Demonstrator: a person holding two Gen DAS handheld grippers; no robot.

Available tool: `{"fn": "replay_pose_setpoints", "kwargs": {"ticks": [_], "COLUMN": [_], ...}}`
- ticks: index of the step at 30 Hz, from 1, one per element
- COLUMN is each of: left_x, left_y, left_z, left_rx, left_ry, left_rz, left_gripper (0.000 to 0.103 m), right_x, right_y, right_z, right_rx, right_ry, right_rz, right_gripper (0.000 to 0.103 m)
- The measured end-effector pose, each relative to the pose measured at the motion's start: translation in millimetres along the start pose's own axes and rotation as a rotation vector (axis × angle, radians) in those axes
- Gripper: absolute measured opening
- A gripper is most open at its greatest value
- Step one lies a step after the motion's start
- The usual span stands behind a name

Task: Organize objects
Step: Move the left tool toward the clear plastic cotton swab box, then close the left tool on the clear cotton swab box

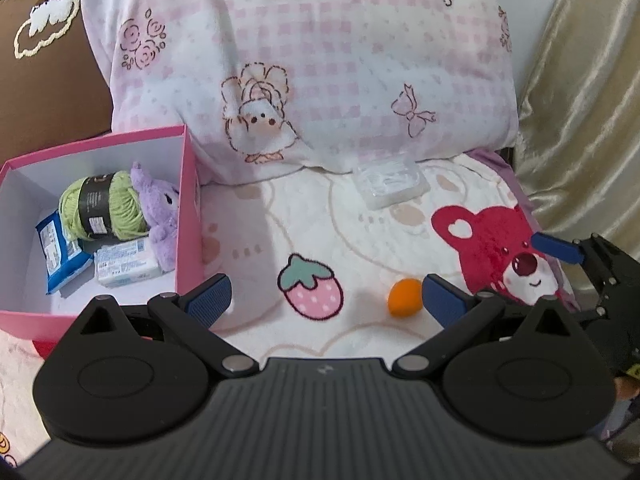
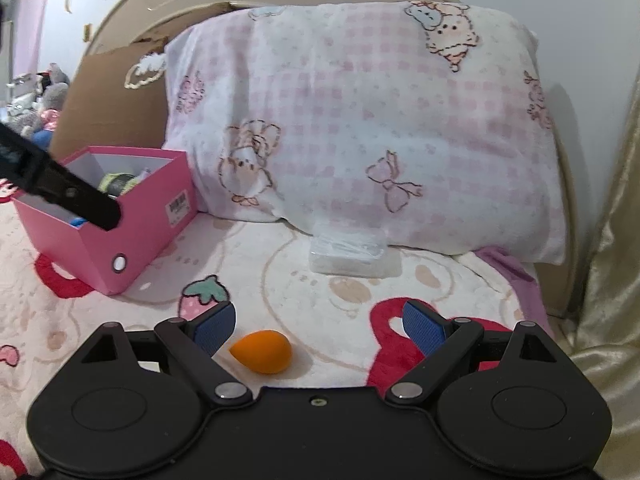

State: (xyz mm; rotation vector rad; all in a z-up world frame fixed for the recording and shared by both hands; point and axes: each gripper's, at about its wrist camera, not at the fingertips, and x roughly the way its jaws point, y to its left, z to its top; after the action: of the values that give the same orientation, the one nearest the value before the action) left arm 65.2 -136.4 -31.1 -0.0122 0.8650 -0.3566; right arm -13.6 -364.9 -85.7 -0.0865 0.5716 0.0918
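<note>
An orange egg-shaped sponge (image 1: 404,297) lies on the patterned blanket, just left of my left gripper's right pad. My left gripper (image 1: 326,300) is open and holds nothing. In the right wrist view the orange sponge (image 2: 262,351) sits between the open fingers of my right gripper (image 2: 318,326), close to the left pad (image 2: 214,326). A clear plastic case (image 1: 392,182) (image 2: 348,258) rests against the pillow. The pink box (image 1: 188,184) (image 2: 132,236) holds green yarn (image 1: 104,208), a purple plush (image 1: 160,216) and two packets. My right gripper's fingers (image 1: 556,248) show at the right edge.
A large pink-checked pillow (image 1: 312,60) (image 2: 360,120) stands behind the case. A brown cushion (image 1: 44,72) leans at the back left. Gold fabric (image 1: 580,120) hangs along the right side. The left gripper's black arm (image 2: 60,192) crosses in front of the box.
</note>
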Motion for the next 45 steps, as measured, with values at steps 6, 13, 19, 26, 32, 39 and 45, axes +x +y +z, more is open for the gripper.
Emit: {"fn": "replay_pose_setpoints", "kwargs": {"ticks": [6, 13, 19, 26, 32, 39, 45], "left_x": [25, 57, 108, 162, 199, 230, 242], "left_y": [-8, -19, -19, -13, -18, -21, -19], "left_z": [12, 33, 47, 60, 61, 64, 72], "left_rx": [-0.031, -0.042, -0.066, -0.136, -0.156, -0.179, -0.190], "left_ry": [0.007, -0.028, -0.028, -0.019, -0.001, 0.015, 0.026], "left_rz": [-0.039, -0.079, -0.066, -0.095, -0.132, -0.130, -0.177], "left_gripper": [0.103, 0.103, 0.103, 0.102, 0.092, 0.079, 0.079], "right_x": [20, 52, 83, 125, 154, 175, 192], "right_y": [-5, -31, -57, -60, -65, -71, -71], "right_z": [8, 18, 26, 37, 38, 42, 47], "right_rx": [-0.070, 0.048, 0.154, 0.078, 0.082, 0.076, 0.071], "right_ry": [0.064, 0.057, 0.038, 0.106, 0.216, 0.215, 0.251], "right_rz": [0.027, -0.026, 0.051, 0.090, 0.084, 0.111, 0.165], "right_gripper": [0.093, 0.093, 0.093, 0.093, 0.094, 0.093, 0.093]}}
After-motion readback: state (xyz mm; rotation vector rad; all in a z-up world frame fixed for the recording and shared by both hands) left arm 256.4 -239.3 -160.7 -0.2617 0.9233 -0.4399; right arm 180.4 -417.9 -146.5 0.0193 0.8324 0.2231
